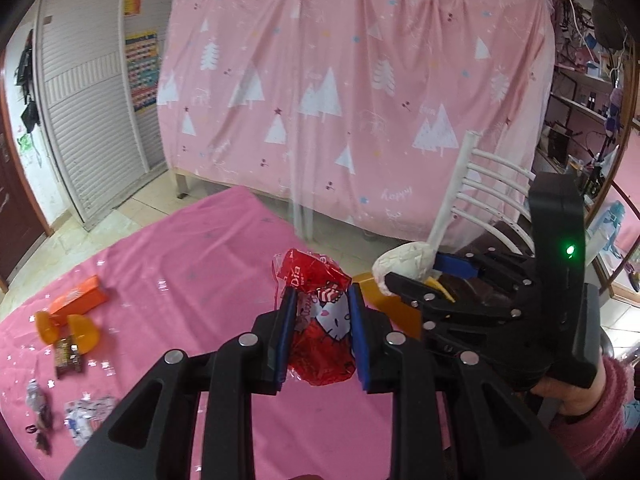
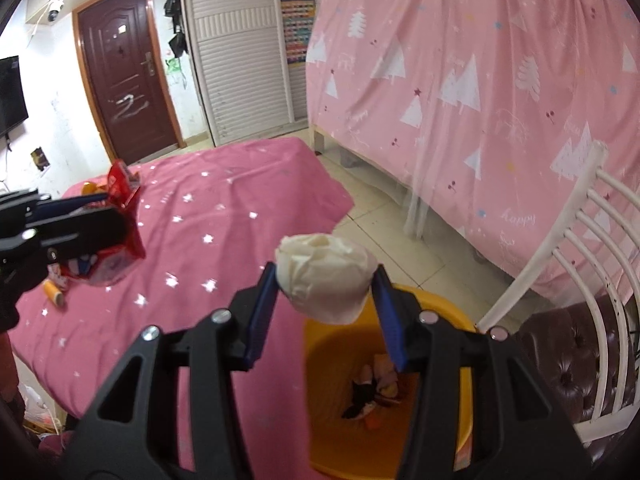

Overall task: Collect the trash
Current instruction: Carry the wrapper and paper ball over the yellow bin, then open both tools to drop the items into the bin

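Right hand-held gripper (image 2: pixel 326 280) clamps a tissue wad (image 2: pixel 326 278) above the orange bin (image 2: pixel 320 344) (wrappers inside), left (image 1: pixel 322 308) pinching a red wrapper (image 1: pixel 320 320).

A pink sheet printed with white trees (image 1: pixel 352 92) hangs across the back of the room, draped over a frame whose wooden leg (image 1: pixel 182 182) stands on a pale tiled floor (image 2: pixel 384 216). Left of it stands a white slatted wardrobe (image 2: pixel 240 60) with a colourful chart (image 2: pixel 297 28) on its side, then a dark brown door (image 2: pixel 124 68) in a scuffed white wall. A white metal chair (image 2: pixel 580 248) with a dark tufted seat stands at right. Cluttered shelves (image 1: pixel 580 92) line the far right.
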